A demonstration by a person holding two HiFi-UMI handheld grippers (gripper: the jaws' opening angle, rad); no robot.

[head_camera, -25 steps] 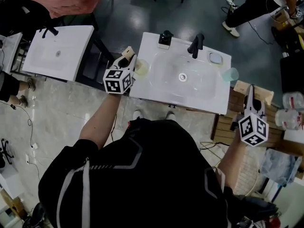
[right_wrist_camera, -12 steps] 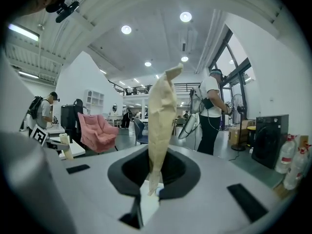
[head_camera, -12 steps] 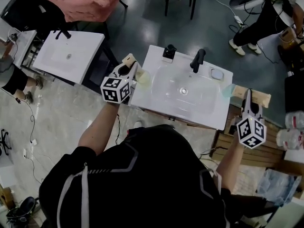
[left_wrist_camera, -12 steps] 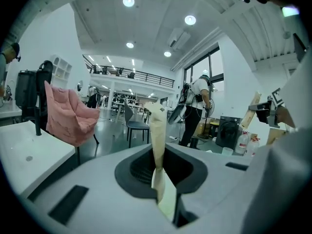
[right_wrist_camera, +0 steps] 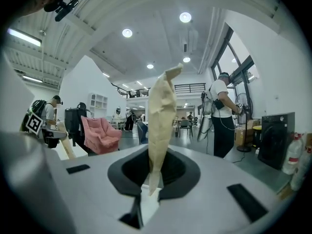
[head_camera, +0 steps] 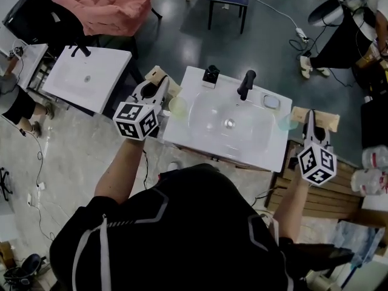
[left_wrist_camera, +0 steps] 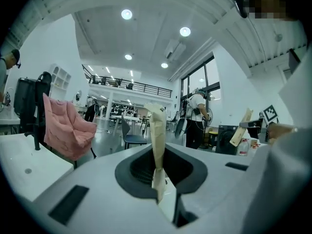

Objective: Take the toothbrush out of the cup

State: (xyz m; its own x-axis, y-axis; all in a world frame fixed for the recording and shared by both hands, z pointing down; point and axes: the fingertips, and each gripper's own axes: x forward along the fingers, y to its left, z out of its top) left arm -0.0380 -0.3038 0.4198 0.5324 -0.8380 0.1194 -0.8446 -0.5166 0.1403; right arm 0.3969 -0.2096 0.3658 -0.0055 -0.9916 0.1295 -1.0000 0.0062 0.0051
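Although the white washbasin [head_camera: 262, 152] sits as before, the left gripper [head_camera: 161, 82] has lifted up beside the yellowish cup [head_camera: 177, 106] at the basin's left edge. Its jaws have just been closing and are now pinched together with nothing between them. The right gripper [head_camera: 308, 116], likewise pinched together and empty, hangs near the teal cup [head_camera: 285, 123]. No toothbrush can be made out in either cup, so the extraction looks not yet begun.

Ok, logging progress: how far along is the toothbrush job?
Done: nothing visible. In hand: nothing; left claw, which has just been closing, and right claw are shut and empty beside the sink. Left: everything; no toothbrush shows in the yellow cup or teal cup.
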